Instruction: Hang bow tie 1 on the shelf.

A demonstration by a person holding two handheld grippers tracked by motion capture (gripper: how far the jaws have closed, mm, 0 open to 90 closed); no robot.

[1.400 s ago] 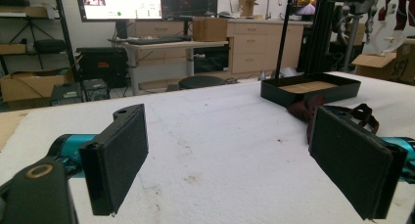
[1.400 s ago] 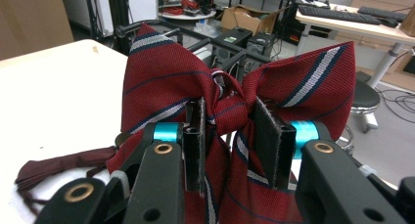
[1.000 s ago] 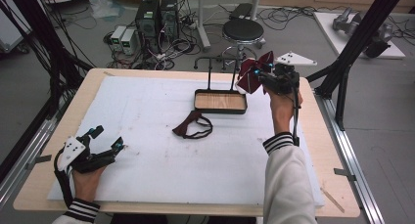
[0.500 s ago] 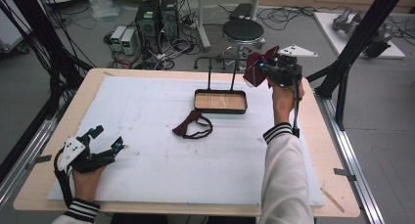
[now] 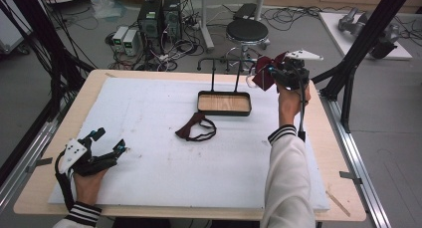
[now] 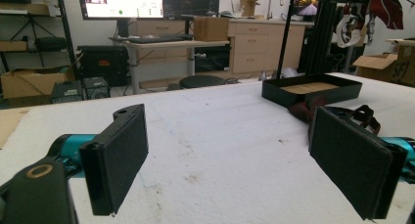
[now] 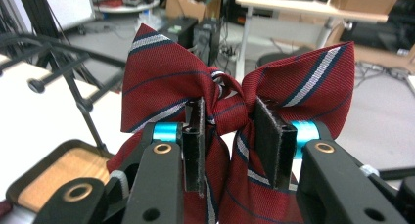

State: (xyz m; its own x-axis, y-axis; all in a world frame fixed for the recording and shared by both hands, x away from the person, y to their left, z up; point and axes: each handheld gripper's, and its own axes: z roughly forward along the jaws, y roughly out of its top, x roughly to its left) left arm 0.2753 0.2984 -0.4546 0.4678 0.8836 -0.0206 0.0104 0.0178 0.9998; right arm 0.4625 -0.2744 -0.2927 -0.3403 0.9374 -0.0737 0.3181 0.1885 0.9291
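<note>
My right gripper point(image 5: 276, 73) point(image 7: 230, 136) is raised at the back right, beside the black rack point(image 5: 224, 64), and is shut on the knot of a red striped bow tie point(image 5: 263, 71) point(image 7: 230, 87). A second dark red bow tie point(image 5: 195, 130) point(image 6: 313, 109) lies on the white mat in front of the black tray point(image 5: 224, 103) point(image 6: 313, 89) with a wooden floor. My left gripper point(image 5: 105, 144) point(image 6: 235, 160) rests near the mat's front left corner, open, with nothing between its pads.
The white foam mat point(image 5: 149, 153) covers most of the wooden table point(image 5: 328, 153). The rack's posts rise from the tray's back edge. Black frame struts point(image 5: 358, 54) stand at the table's right side. A stool point(image 5: 247, 31) and computers sit on the floor behind.
My right gripper has risen and moved back toward the rack's right end, carrying the striped bow tie. The left gripper has stayed put.
</note>
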